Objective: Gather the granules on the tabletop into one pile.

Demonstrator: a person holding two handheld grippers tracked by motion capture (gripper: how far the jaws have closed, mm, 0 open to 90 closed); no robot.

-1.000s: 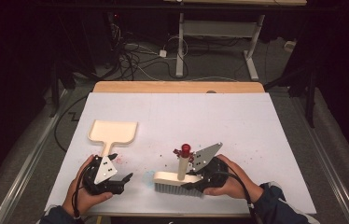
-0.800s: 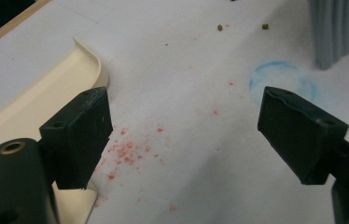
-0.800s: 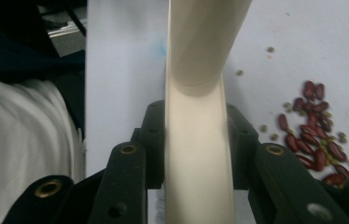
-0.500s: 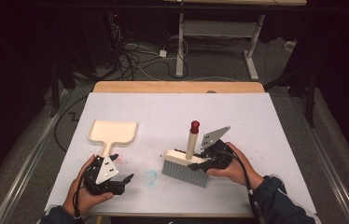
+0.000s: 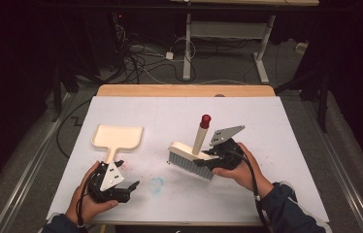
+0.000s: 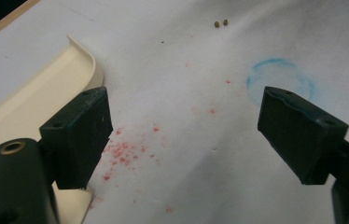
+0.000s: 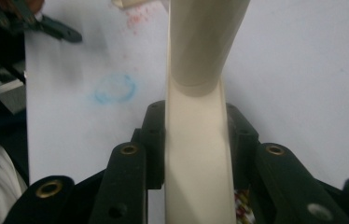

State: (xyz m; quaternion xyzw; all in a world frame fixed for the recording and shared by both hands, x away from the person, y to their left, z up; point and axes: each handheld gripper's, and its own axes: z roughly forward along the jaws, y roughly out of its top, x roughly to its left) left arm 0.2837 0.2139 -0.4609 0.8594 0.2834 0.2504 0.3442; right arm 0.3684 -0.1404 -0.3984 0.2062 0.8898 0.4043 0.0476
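1. Cream plastic dustpan (image 5: pixel 118 137) lies flat on the white tabletop (image 5: pixel 276 126), at the left.
2. The left tool (image 5: pixel 130 187) rests near the dustpan handle, its jaws spread wide with nothing between them.
3. Red crumbs (image 6: pixel 121 151) lie just beside it.
4. The right tool (image 7: pixel 196 140) is pinching the cream brush (image 5: pixel 191 156), held above the tabletop.
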